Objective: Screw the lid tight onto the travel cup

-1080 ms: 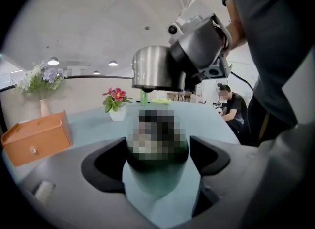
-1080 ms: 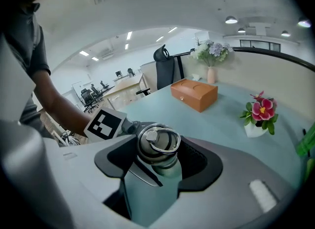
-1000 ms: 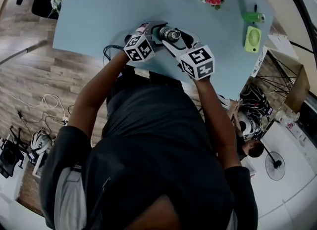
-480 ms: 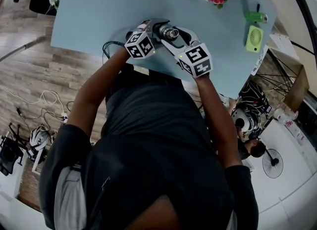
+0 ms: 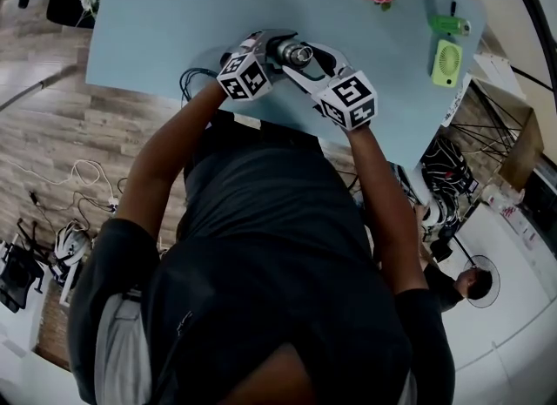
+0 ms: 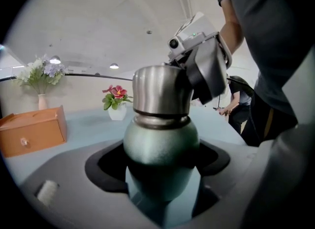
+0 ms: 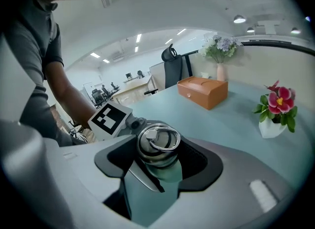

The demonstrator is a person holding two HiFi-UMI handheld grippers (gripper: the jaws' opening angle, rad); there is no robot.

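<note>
Near the front edge of the pale blue worktop [image 5: 174, 11], the green travel cup [image 6: 160, 147] is upright, its long axis vertical and its mouth end up. The left gripper's [image 6: 162, 193] jaws clamp its body. The right gripper's [image 7: 155, 161] jaws grip the steel lid [image 6: 160, 90], already seated on the neck. I judge that only the final tightening twists remain. The lid's ring [image 7: 158, 138] lies flat.

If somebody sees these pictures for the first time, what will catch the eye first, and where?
The green travel cup is clamped in the jaws of the left gripper, near the front edge of the light blue table. The jaws of the right gripper are shut on its steel lid, which bears a ring on top. A pot of pink flowers stands farther back on the table.
</note>
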